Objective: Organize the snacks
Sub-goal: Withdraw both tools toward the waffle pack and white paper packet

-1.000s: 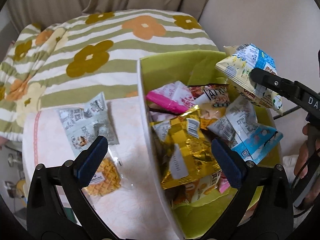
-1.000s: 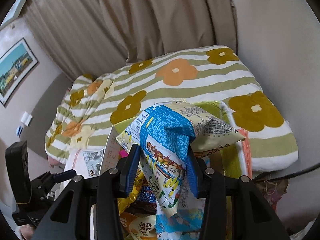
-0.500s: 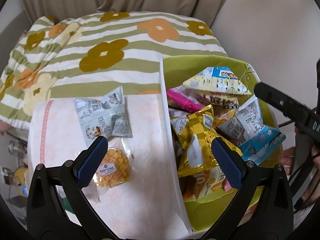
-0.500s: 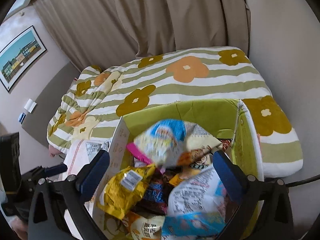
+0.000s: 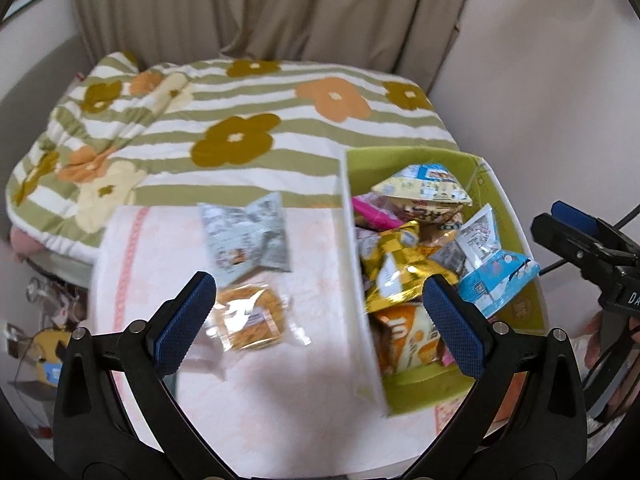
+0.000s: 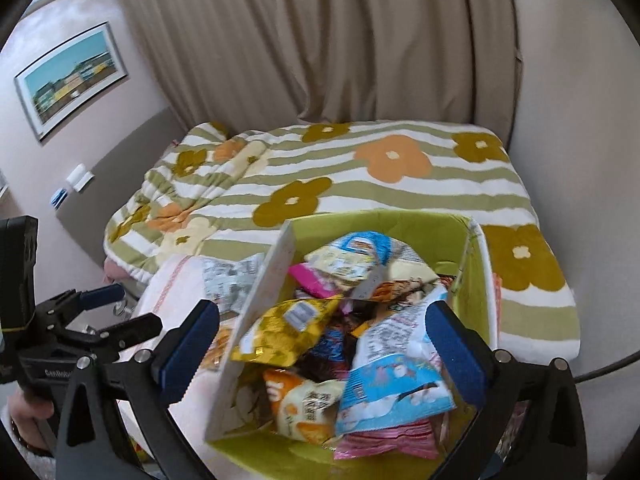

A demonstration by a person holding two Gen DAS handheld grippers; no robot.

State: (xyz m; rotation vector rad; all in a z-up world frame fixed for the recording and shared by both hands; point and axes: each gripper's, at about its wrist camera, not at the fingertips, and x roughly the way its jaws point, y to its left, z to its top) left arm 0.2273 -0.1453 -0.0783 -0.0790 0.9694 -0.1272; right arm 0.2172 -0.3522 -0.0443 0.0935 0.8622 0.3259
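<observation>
Released: right gripper [image 6: 320, 344] fingers now wide and empty, its blue-and-yellow packet [image 6: 352, 254] dropped at the far end of the green box [image 6: 376, 220]. Left gripper [image 5: 316, 320] open, empty, over the worktop [image 5: 280, 420]. Two packets left outside: grey packet [image 5: 246, 236], waffle packet [image 5: 250, 318]. Box wall just right; clear room left.

Both wrist views look steeply down, sharing the snack box [image 5: 516, 236].

your right gripper [image 6: 322, 342] has released the blue-and-cream packet [image 6: 352, 256], which now lies at the far end of the green box [image 6: 472, 264].
</observation>
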